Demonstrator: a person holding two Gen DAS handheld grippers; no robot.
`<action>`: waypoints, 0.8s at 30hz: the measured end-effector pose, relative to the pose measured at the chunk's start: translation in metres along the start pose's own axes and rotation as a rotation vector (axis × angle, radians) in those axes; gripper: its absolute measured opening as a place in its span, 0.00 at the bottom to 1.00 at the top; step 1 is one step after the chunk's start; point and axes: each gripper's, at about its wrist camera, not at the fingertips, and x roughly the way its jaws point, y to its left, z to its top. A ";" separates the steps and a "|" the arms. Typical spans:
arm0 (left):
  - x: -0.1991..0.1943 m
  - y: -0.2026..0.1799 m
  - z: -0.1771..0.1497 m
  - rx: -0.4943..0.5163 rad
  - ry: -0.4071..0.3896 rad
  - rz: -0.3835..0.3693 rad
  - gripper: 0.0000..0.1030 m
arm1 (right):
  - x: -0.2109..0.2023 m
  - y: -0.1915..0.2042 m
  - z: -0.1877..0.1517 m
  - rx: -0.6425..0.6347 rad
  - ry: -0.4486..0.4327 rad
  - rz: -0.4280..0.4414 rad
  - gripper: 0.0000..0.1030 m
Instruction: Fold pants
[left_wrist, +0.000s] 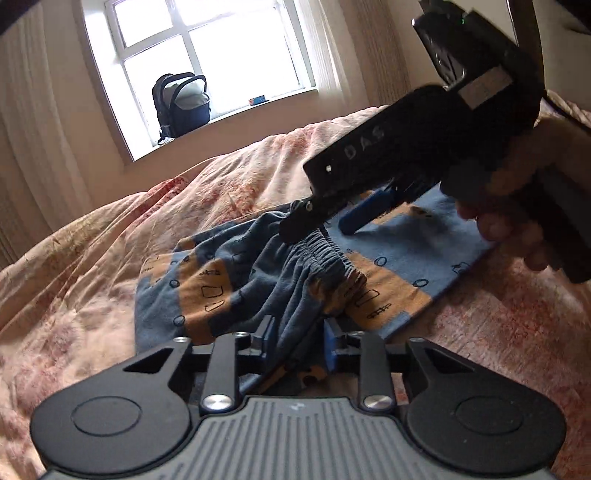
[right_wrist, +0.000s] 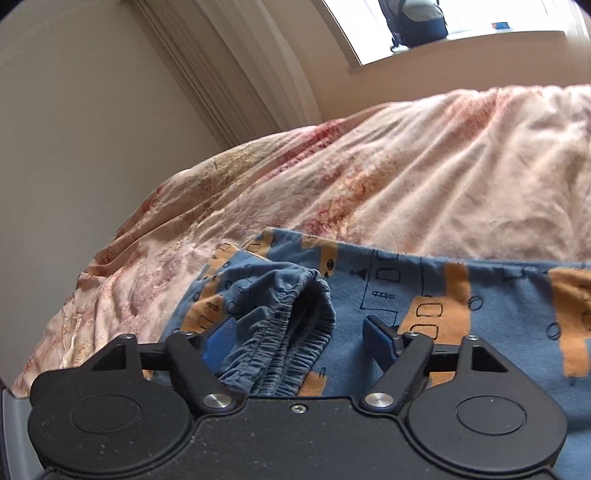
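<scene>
I've got the left gripper (left_wrist: 297, 341) clenched on the pants (left_wrist: 236, 280) bunched on the bedspread (left_wrist: 92, 258), right gripper (right_wrist: 299, 338) spread wide around the waistband (right_wrist: 291, 332); next I'd pinch it, I judge.

Left wrist view: taken low and close over the bed (left_wrist: 92, 258), aimed across the pants (left_wrist: 229, 280) toward the window (left_wrist: 199, 62); the right gripper (left_wrist: 317, 218) is seen from the side. Right wrist view: set just above the pants (right_wrist: 461, 295), tilted, facing the window (right_wrist: 461, 22). Shared by both: pants, bed (right_wrist: 406, 166), backpack (left_wrist: 181, 105).
</scene>
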 end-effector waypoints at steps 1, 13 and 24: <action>0.000 0.002 0.000 -0.007 -0.003 -0.003 0.19 | 0.002 0.000 -0.001 0.002 0.000 -0.003 0.70; -0.004 0.013 0.004 -0.047 -0.019 -0.028 0.07 | -0.001 0.005 0.000 -0.024 -0.024 -0.023 0.36; -0.011 0.019 0.006 -0.105 -0.035 -0.033 0.04 | -0.008 0.008 0.001 -0.012 -0.052 -0.004 0.11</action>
